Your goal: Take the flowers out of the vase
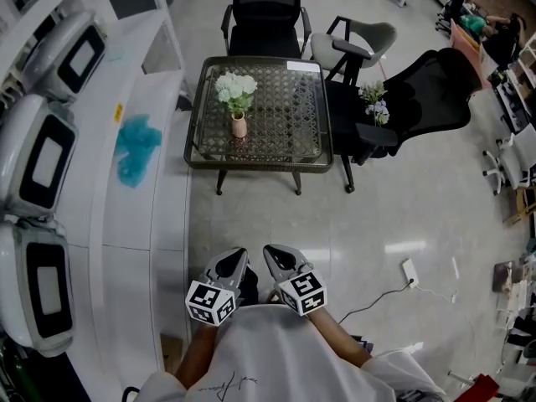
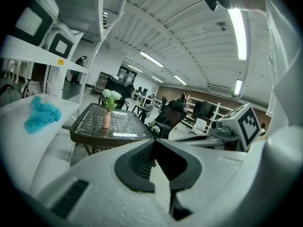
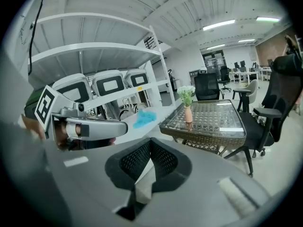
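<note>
Left of the table [image 1: 195, 145], a blue cloth [image 1: 136, 147] lies on the white shelf [image 1: 167, 216]. My left gripper [image 1: 240, 254] hangs well short of the table, jaws pressed together on nothing. The white flowers [image 1: 235, 88] stand in the pink vase [image 1: 239, 125] on the table's left half, lower stems hidden inside it. My right gripper [image 1: 270, 251], just beside the left, is likewise closed and empty. Right of the table, a small bunch [image 1: 374, 103] sits on a black chair [image 1: 435, 82], too small to make out clearly.
</note>
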